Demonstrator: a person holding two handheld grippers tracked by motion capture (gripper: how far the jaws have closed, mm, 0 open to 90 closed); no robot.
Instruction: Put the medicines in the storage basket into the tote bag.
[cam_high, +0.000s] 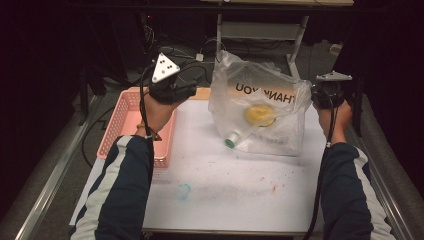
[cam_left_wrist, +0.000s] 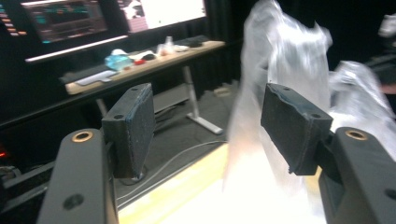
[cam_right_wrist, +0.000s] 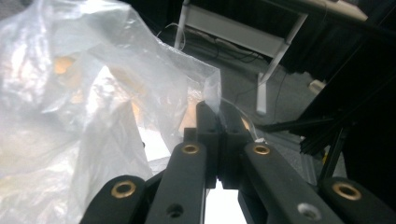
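Note:
A clear plastic bag (cam_high: 260, 107) with "THANK YOU" print stands on the white table (cam_high: 225, 180); inside it lie a yellow round thing (cam_high: 259, 114) and a clear bottle with a green cap (cam_high: 235, 138). My right gripper (cam_high: 314, 95) is shut on the bag's right edge, and the film (cam_right_wrist: 212, 91) rises from between its closed jaws (cam_right_wrist: 218, 122). My left gripper (cam_high: 192, 90) hovers left of the bag, above the basket's far end. Its pads (cam_left_wrist: 294, 126) stand wide apart with nothing between them; the bag (cam_left_wrist: 280, 65) hangs beyond, blurred.
A pink plastic basket (cam_high: 131, 125) sits at the table's left edge under my left forearm. A small light-blue scrap (cam_high: 183, 191) lies near the front. Behind the table stand a desk frame (cam_high: 260, 30), cables on the floor, and dark curtains.

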